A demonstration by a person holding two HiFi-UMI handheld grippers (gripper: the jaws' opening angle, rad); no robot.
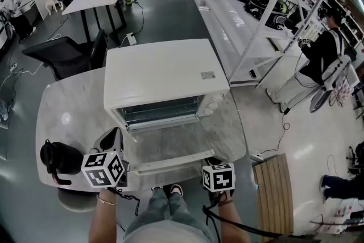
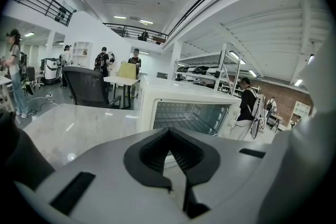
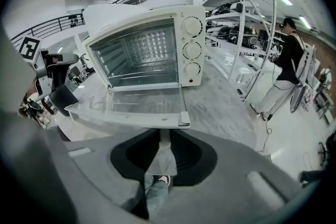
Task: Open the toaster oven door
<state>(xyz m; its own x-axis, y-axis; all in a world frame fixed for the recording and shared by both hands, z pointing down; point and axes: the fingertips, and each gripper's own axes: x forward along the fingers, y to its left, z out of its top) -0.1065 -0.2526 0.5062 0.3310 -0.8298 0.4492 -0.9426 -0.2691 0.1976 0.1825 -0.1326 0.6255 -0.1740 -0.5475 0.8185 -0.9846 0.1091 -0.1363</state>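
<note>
- Black rounded kettle (image 1: pixel 59 157) stands on the pale marbled counter (image 1: pixel 68 105), just left of the left gripper (image 1: pixel 114 135) and apart from it. It plays no part in the task.
- Left gripper's jaws are pressed together with nothing between them. They point at the oven from short of the door's left corner. I judge this gripper to be parked out of the way, since the door needs only one.
- Ahead of both pairs of jaws, mid-counter, sits the white box-shaped toaster oven (image 1: pixel 162 74). Its glass-paned door (image 1: pixel 168 142) is folded fully down and lies level, reaching back toward the jaws. The cavity is bare to view, with a wire rack (image 3: pixel 142 78) inside and three round white dials (image 3: pixel 192 50) to its right. The opening looks complete.
- Right gripper's (image 3: pixel 160 136) jaws stand a narrow gap apart. Only pale counter and the person's jeans (image 3: pixel 157 191) show through the gap, so nothing is pinched. The door's white front rail (image 1: pixel 170 163) lies just beyond the tips, toward its right end. I judge this gripper sits low and close because the rail ends up there once the door is down. The door rests under its own weight, so no grip is needed.
</note>
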